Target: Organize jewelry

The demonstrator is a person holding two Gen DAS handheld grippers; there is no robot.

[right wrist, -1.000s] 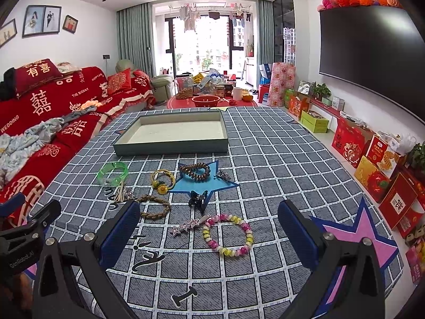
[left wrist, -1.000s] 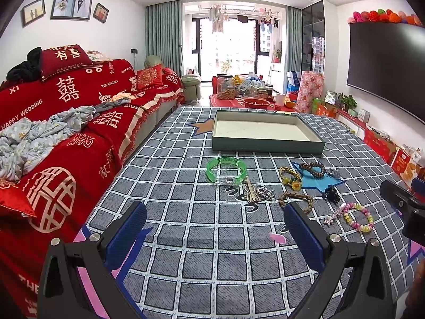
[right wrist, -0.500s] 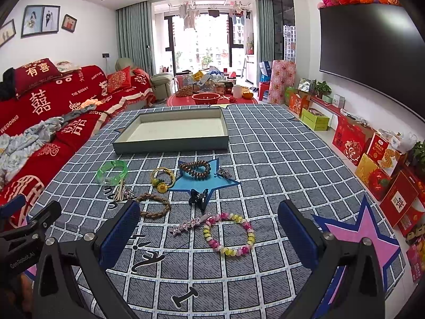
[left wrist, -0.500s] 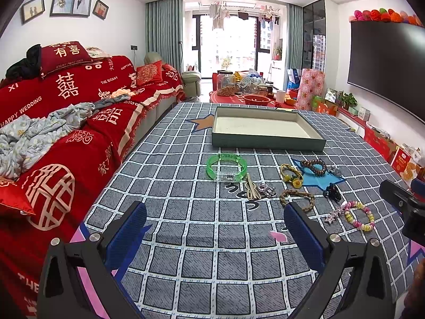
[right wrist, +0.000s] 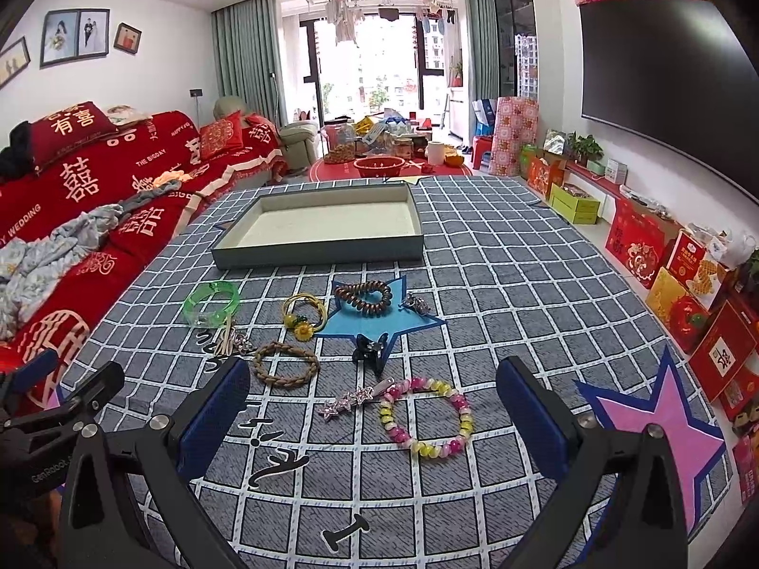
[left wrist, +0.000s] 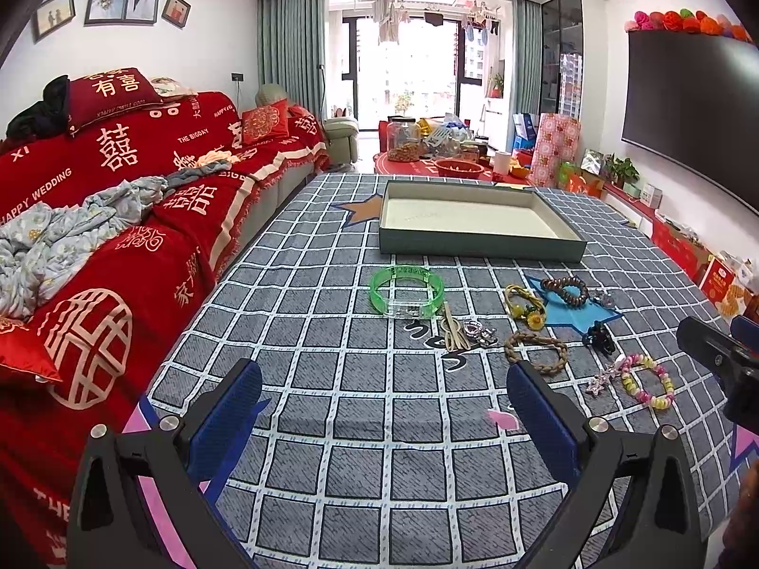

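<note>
The right gripper (right wrist: 372, 415) is held with its jaws fully open and empty. The pink-and-yellow beaded bracelet (right wrist: 425, 415) lies flat on the grid-patterned cloth (right wrist: 498, 294) over the worktop, directly ahead of the jaws and between their two blue pads, a little toward the far side. Its ring is wider than tall in this view, so its broad span runs across the jaw gap. The star hair clip (right wrist: 353, 398) lies just beside it on the left, with its long axis slanting up to the right toward the bracelet.

The left gripper (left wrist: 384, 400) is also open and empty. The jewelry lies ahead of it and mostly off to its right: the green bangle (left wrist: 406, 288) is nearest its centreline, while the braided brown band (left wrist: 536, 348) sits close to its right pad. The beaded bracelet is well off to that side, so the right gripper is judged the better placed arm for it.

The empty tray (right wrist: 322, 230) stands beyond all the pieces, with nothing yet placed in it.

Compared with one second ago, the right view shows the bracelet slightly nearer and more centred between the pads, and the left view has shifted only a little. No piece of jewelry has changed position
</note>
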